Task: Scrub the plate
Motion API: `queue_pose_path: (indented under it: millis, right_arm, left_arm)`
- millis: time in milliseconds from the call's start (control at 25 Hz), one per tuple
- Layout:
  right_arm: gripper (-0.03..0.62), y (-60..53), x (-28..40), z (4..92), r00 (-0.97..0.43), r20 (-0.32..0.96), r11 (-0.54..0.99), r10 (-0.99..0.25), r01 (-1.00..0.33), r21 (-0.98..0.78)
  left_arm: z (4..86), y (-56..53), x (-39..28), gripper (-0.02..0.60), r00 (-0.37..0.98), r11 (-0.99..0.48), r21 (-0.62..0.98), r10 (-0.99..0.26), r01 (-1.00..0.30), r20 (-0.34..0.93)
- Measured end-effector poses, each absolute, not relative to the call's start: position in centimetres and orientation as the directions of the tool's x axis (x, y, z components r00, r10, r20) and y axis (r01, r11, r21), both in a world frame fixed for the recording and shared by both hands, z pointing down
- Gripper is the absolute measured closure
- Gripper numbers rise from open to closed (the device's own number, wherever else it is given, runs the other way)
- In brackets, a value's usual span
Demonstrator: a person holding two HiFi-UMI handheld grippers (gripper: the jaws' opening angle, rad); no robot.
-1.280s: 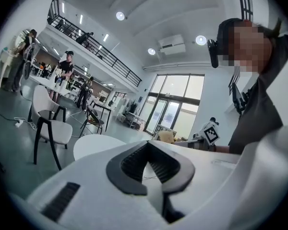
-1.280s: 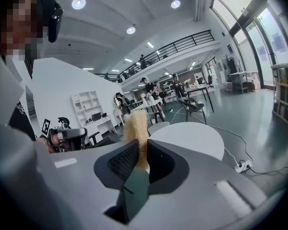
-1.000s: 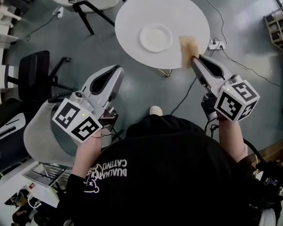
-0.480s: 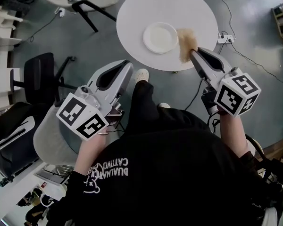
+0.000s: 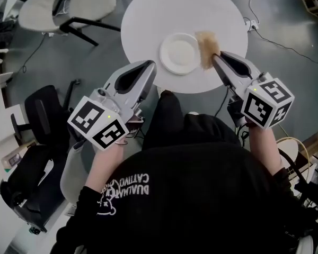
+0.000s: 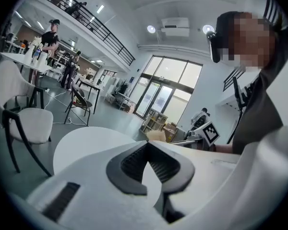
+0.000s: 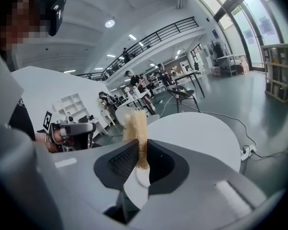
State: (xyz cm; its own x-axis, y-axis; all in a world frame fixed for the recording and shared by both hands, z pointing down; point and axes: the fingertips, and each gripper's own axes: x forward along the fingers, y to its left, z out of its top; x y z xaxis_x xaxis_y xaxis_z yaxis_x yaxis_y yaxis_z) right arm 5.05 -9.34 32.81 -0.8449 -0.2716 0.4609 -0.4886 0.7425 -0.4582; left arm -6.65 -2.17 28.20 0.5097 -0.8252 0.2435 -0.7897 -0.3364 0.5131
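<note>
Since a second ago the plate (image 5: 179, 53) sits lower and nearer in the head view, because the right tool (image 5: 216, 57) and the left tool (image 5: 148, 65) have both moved forward to the tabletop (image 5: 148, 15). Back then the sponge (image 5: 207, 47) hung past the tabletop's near edge, well apart from the plate; now it shows just beside the plate's right rim. Whether it touches the plate cannot be told.

The plate is white, round and bare, and lies on the near half of the round white tabletop. The right tool is clamped on the tan sponge: in the right gripper view its pads (image 7: 122, 162) press the sponge's lower end (image 7: 136, 128), and the rest stands up beyond the tips.

The left tool has its jaws together with nothing between them, as the left gripper view (image 6: 148, 145) shows. In the head view its tips show at the tabletop's near left edge, just left of the plate.

Around the tabletop lies a grey floor (image 5: 286, 73) with a cable (image 5: 275, 41), a white chair (image 5: 90, 1) at the far left and a black chair (image 5: 42, 115) nearer.
</note>
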Motion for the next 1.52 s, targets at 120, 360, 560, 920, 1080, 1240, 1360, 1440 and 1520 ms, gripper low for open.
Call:
queue_pose_path:
  millis: [120, 360, 560, 920, 1080, 1240, 1360, 1440, 1520]
  right_arm:
    - [0.533, -11.8, 3.2, 34.3, -0.824, 0.482, 0.707, -0.297, -0.529, -0.47]
    - [0.533, -13.9, 1.4, 34.7, -0.788, 0.504, 0.665, -0.354, -0.591, -0.457]
    - [0.531, -14.6, 1.4, 35.3, -0.75, 0.517, 0.641, -0.413, -0.642, -0.42]
    - [0.533, -13.8, 2.8, 38.3, -0.737, 0.576, 0.608, -0.353, -0.649, -0.458]
    - [0.533, -14.0, 2.9, 39.4, -0.755, 0.585, 0.637, -0.298, -0.613, -0.467]
    - [0.533, -15.1, 2.8, 41.1, -0.774, 0.587, 0.679, -0.236, -0.564, -0.471]
    - [0.533, -16.7, 2.9, 41.7, -0.791, 0.583, 0.695, -0.189, -0.527, -0.489]
    - [0.533, -17.7, 2.9, 41.9, -0.799, 0.579, 0.702, -0.161, -0.505, -0.502]
    - [0.533, -18.3, 2.9, 42.3, -0.808, 0.572, 0.707, -0.138, -0.485, -0.515]
  left_arm:
    - [30.2, -5.4, -8.4, 0.589, 0.562, -0.362, 0.541, -0.785, -0.759, 0.262]
    - [34.0, -7.8, -9.0, 0.589, 0.635, -0.402, 0.546, -0.691, -0.735, 0.346]
    - [37.5, -8.4, -7.7, 0.589, 0.702, -0.422, 0.597, -0.607, -0.682, 0.373]
    - [40.7, -8.8, -7.1, 0.591, 0.674, -0.423, 0.544, -0.599, -0.725, 0.432]
    - [43.9, -8.4, -7.8, 0.584, 0.568, -0.331, 0.467, -0.577, -0.82, 0.587]
    - [46.8, -9.3, -7.9, 0.468, 0.498, -0.197, 0.482, -0.578, -0.854, 0.646]
    - [48.0, -10.8, -7.7, 0.399, 0.467, -0.105, 0.501, -0.562, -0.859, 0.683]
    - [48.8, -11.9, -7.6, 0.418, 0.439, -0.076, 0.476, -0.535, -0.876, 0.722]
    - [49.4, -12.5, -7.4, 0.433, 0.408, -0.075, 0.433, -0.508, -0.898, 0.759]
